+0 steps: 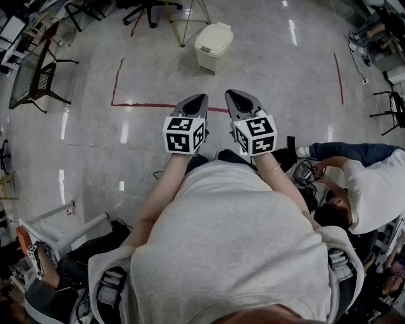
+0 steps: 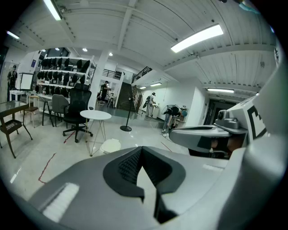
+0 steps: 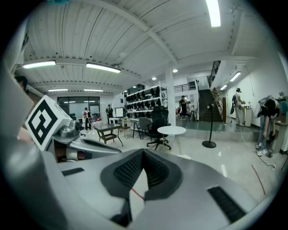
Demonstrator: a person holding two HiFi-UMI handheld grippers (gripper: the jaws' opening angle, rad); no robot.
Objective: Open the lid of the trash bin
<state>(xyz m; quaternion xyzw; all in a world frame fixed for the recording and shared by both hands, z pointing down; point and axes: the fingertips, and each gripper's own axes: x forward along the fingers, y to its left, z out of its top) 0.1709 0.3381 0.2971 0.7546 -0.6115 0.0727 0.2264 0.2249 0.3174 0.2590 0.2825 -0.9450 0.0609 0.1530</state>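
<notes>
The cream trash bin [image 1: 214,45] stands on the floor ahead of me with its lid down, and its top shows low in the left gripper view [image 2: 111,145]. My left gripper [image 1: 198,98] and right gripper [image 1: 233,93] are held side by side in front of my body, pointing at the bin and well short of it. In the left gripper view the left gripper [image 2: 143,149] has its jaw tips together with nothing between them. In the right gripper view the right gripper [image 3: 143,152] is likewise shut and empty.
Red tape lines [image 1: 136,104] mark the floor between me and the bin. A white round table on thin legs [image 1: 190,19] stands just left of the bin. A black mesh table [image 1: 31,73] is far left. A person [image 1: 373,183] crouches close at my right.
</notes>
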